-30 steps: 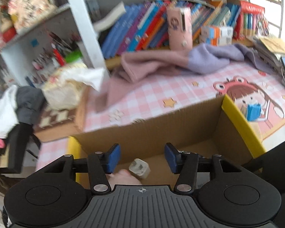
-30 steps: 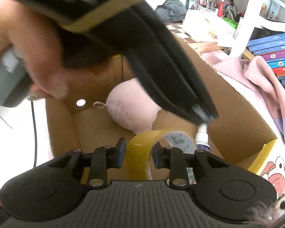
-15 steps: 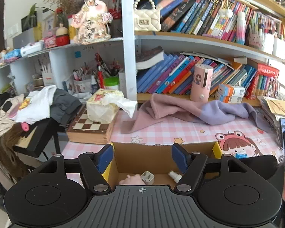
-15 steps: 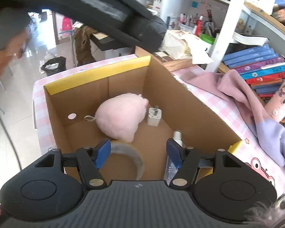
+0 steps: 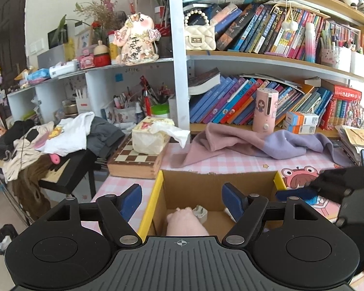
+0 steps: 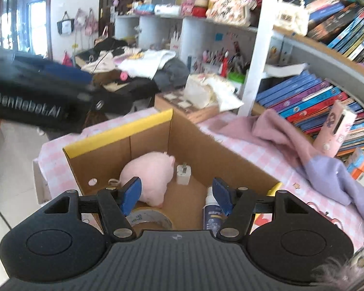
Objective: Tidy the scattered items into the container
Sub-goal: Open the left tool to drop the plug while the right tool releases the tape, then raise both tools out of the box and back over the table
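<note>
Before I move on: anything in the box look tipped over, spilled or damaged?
Nothing spilled or damaged. In the cardboard box, the spray bottle lies on its side beside the tape roll; the white charger stands upright against the pink plush. Both grippers are open and empty.

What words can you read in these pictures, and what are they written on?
"GenRobot.AI" in grey letters on the black body of the left gripper, seen from the right wrist view.
"平安喜樂" in black characters on the pink floral pig figurine on the white shelf.
The colourful book spines, the orange and white boxes, the white and blue bottle label in the cardboard box and the tape roll print are too small or blurred to read.
</note>
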`<state>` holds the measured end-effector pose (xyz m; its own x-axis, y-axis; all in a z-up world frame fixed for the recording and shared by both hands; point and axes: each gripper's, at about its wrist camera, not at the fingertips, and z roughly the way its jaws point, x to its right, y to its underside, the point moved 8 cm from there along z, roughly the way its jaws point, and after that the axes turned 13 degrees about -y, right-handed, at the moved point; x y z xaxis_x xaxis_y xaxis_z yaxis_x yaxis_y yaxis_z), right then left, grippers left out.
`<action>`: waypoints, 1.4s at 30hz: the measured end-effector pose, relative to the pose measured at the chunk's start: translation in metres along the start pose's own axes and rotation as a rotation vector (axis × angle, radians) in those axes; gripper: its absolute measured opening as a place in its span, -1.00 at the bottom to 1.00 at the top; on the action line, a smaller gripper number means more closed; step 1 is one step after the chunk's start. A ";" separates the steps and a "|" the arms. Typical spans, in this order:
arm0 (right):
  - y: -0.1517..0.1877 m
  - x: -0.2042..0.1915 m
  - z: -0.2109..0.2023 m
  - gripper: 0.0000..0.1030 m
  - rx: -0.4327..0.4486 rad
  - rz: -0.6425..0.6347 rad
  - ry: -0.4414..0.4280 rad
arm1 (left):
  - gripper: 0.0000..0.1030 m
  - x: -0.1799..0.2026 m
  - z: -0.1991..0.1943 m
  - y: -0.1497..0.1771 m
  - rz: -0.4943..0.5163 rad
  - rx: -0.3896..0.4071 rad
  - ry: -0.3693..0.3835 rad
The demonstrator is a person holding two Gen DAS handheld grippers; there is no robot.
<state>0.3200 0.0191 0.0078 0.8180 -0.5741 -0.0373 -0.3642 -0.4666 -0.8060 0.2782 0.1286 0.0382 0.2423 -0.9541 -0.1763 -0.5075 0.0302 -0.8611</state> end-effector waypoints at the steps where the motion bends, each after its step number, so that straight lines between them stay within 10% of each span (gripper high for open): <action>1: -0.001 -0.001 -0.005 0.22 0.015 -0.006 0.013 | 0.48 -0.002 -0.003 0.002 -0.002 0.002 -0.004; 19: 0.023 -0.015 -0.089 0.22 0.207 0.131 0.180 | 0.51 -0.021 -0.066 0.034 -0.087 0.073 -0.044; 42: 0.120 -0.121 -0.147 0.25 0.143 0.194 0.288 | 0.60 -0.031 -0.155 0.132 -0.103 0.021 -0.042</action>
<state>0.1118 -0.0658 0.0025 0.5732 -0.8181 -0.0462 -0.4180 -0.2434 -0.8753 0.0759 0.1157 0.0035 0.3265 -0.9392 -0.1059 -0.4608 -0.0604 -0.8854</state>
